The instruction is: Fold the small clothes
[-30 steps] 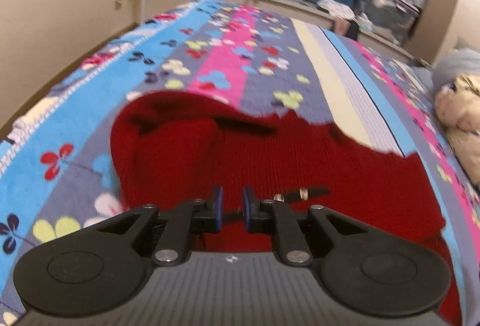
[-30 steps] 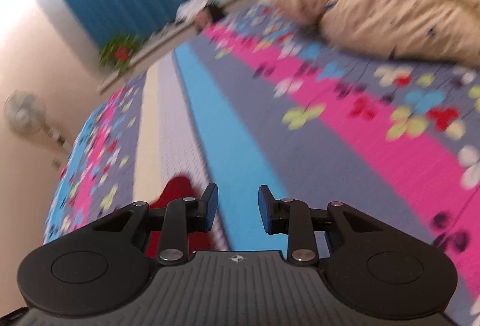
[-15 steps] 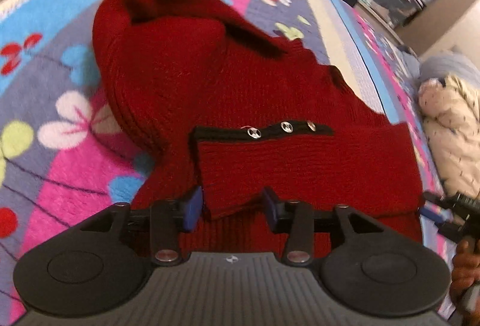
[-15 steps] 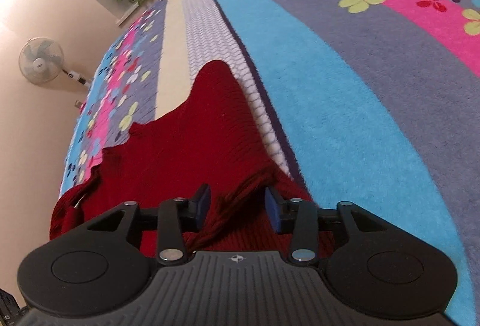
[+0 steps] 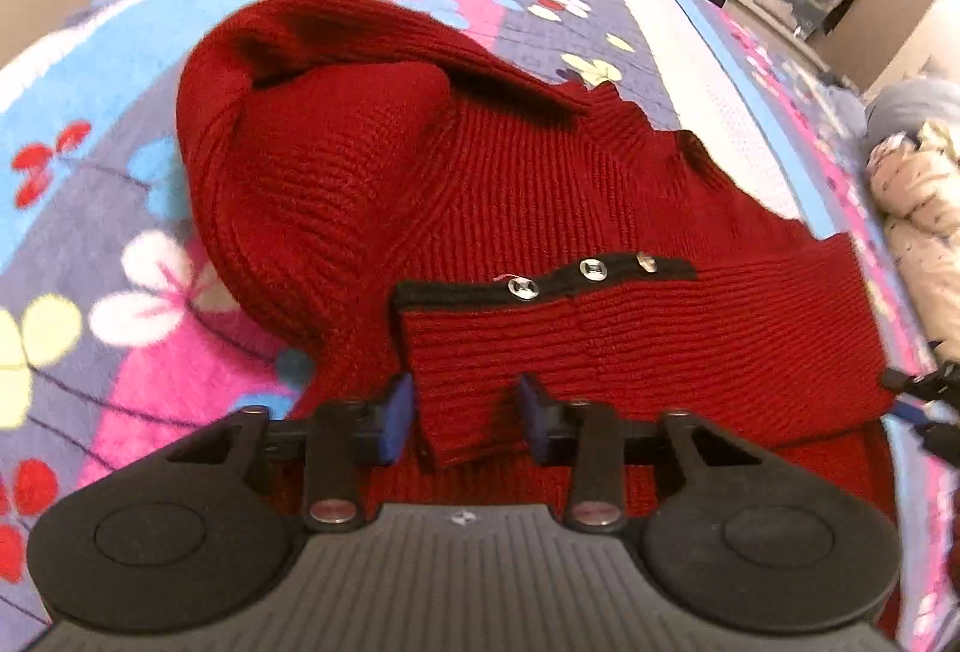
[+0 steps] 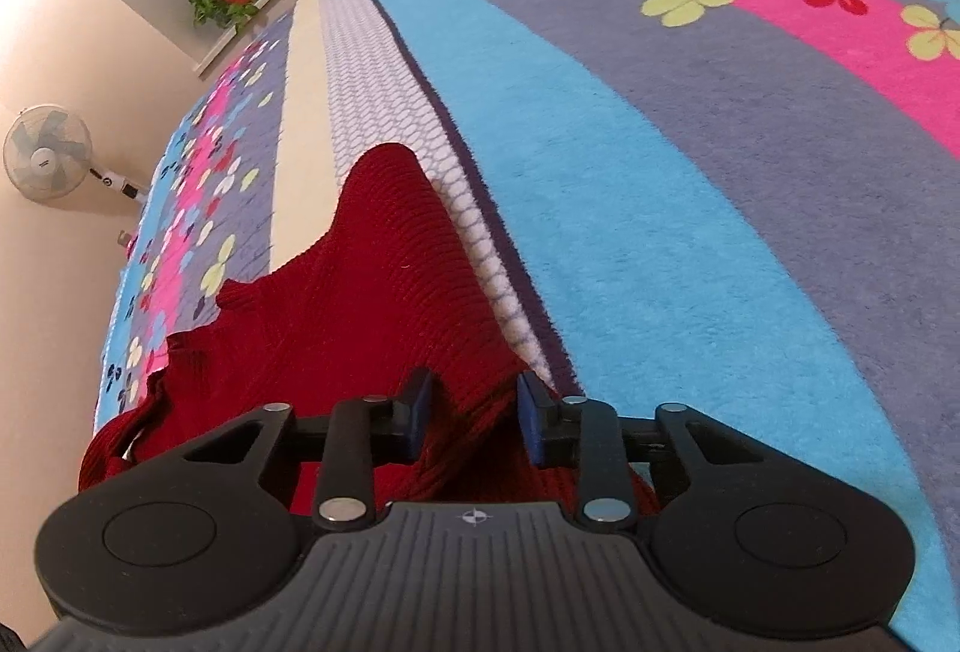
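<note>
Partly folded: sweater (image 5: 540, 184) flat on blanket (image 5: 150, 256), snap flap (image 5: 600, 328) turned back, more folds likely left. Left gripper (image 5: 465, 415) closing, jaws apart around flap's corner; right gripper (image 6: 471, 415) closing, apart around a knit ridge at the other edge. Open blanket on all sides; bedding (image 5: 918, 220) well off

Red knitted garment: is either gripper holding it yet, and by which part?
Neither yet. Both grippers' jaws are closing: left gripper around the red knitted garment at its folded hem corner, right gripper around its edge.
</note>
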Demonstrator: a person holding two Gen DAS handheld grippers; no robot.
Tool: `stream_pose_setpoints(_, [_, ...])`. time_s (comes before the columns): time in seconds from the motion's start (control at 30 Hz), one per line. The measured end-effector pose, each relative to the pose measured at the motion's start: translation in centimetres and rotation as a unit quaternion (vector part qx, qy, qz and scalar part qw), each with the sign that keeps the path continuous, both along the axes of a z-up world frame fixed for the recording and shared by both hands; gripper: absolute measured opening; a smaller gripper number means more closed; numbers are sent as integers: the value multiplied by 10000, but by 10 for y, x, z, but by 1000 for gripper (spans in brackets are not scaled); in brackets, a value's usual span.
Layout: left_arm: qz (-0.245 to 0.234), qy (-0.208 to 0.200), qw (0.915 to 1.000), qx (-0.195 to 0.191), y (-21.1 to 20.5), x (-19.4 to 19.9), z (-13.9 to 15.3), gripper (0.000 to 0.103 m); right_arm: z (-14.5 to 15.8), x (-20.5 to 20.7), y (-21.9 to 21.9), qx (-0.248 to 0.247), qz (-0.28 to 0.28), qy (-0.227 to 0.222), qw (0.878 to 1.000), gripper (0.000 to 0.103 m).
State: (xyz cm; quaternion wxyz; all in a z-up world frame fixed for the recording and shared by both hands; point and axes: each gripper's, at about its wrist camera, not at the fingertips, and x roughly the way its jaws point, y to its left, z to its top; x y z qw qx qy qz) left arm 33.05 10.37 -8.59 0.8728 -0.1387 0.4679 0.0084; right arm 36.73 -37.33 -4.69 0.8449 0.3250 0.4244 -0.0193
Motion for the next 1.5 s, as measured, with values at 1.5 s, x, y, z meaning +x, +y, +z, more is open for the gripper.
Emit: stream_pose_setpoints(1.5, [-795,-1845,9664,1603,-32,-6,63,24,37,-5,57,-1380,1258,-472,9813,38])
